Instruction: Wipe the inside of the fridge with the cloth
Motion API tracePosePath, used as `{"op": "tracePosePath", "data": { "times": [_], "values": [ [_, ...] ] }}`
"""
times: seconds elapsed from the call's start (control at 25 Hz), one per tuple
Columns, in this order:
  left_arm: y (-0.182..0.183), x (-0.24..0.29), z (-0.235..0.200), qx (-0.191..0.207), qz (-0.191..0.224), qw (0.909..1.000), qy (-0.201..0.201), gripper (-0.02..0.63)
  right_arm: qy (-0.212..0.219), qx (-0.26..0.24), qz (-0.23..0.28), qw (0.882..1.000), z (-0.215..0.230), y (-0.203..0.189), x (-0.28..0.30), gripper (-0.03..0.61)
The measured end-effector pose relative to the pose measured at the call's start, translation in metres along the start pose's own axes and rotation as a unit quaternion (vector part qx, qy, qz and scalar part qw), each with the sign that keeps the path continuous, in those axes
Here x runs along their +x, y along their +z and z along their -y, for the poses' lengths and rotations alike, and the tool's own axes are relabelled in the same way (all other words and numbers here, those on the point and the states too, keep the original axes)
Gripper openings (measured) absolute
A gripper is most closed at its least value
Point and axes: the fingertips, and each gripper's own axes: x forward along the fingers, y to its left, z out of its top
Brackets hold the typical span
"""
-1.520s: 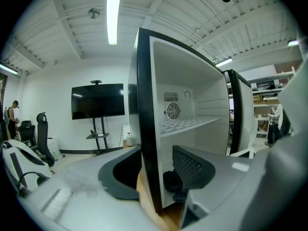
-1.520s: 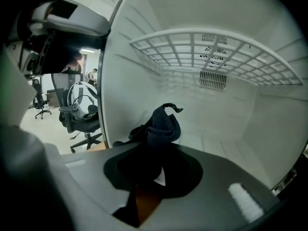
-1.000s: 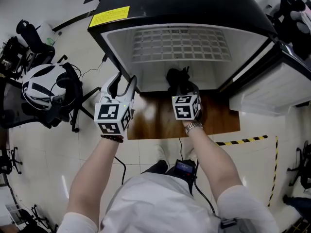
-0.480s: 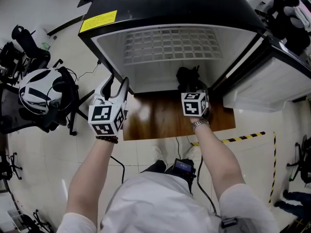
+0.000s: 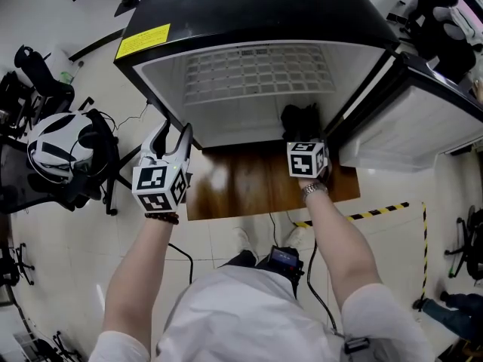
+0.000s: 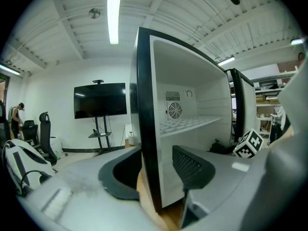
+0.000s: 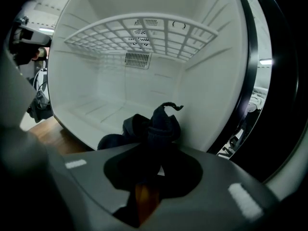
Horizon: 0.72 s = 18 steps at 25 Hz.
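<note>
The black fridge [image 5: 241,6] stands open, its white inside [image 7: 110,85] bare. A dark cloth [image 5: 299,118] is bunched at the front right of the fridge floor, close to the right wall. My right gripper [image 5: 301,130] is shut on this cloth [image 7: 153,125], which fills the space between its jaws [image 7: 151,160]. My left gripper [image 5: 170,136] hovers at the fridge's left front corner, open. In the left gripper view the black front edge of the left wall [image 6: 143,129] shows between the spread jaws of the left gripper [image 6: 155,174]; whether they touch it is unclear.
A white wire shelf [image 5: 256,70] spans the upper part of the fridge. The open door [image 5: 411,130] swings out at the right. The fridge rests on a wooden board [image 5: 249,187]. A chair with a white headset [image 5: 56,145] stands at left, and striped floor tape [image 5: 370,216] lies at right.
My right gripper has slid the cloth rightward along the front of the fridge floor, toward the right wall. The left gripper has kept its place by the left corner.
</note>
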Motion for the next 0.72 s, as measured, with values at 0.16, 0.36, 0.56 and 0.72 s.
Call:
{"op": "tracePosePath", "data": {
  "times": [0.16,0.36,0.56,0.72],
  "values": [
    [0.000,0.000,0.000,-0.003,-0.003,1.0000,0.000,0.195,0.021,0.001,0.018,1.000,-0.007,0.009,-0.005,0.077],
    [-0.003,-0.010,0.008,-0.003,-0.003,0.9999,-0.012,0.179,0.054,-0.002,0.057,0.997,-0.019,0.030,-0.024,0.077],
    [-0.018,-0.023,0.037,0.002,-0.011,0.9984,-0.055,0.179,0.100,-0.013,0.096,0.990,-0.031,0.049,-0.050,0.077],
    [-0.019,-0.016,0.065,-0.005,-0.009,0.9926,-0.121,0.180,0.147,-0.031,0.127,0.981,-0.040,0.064,-0.080,0.077]
  ]
}}
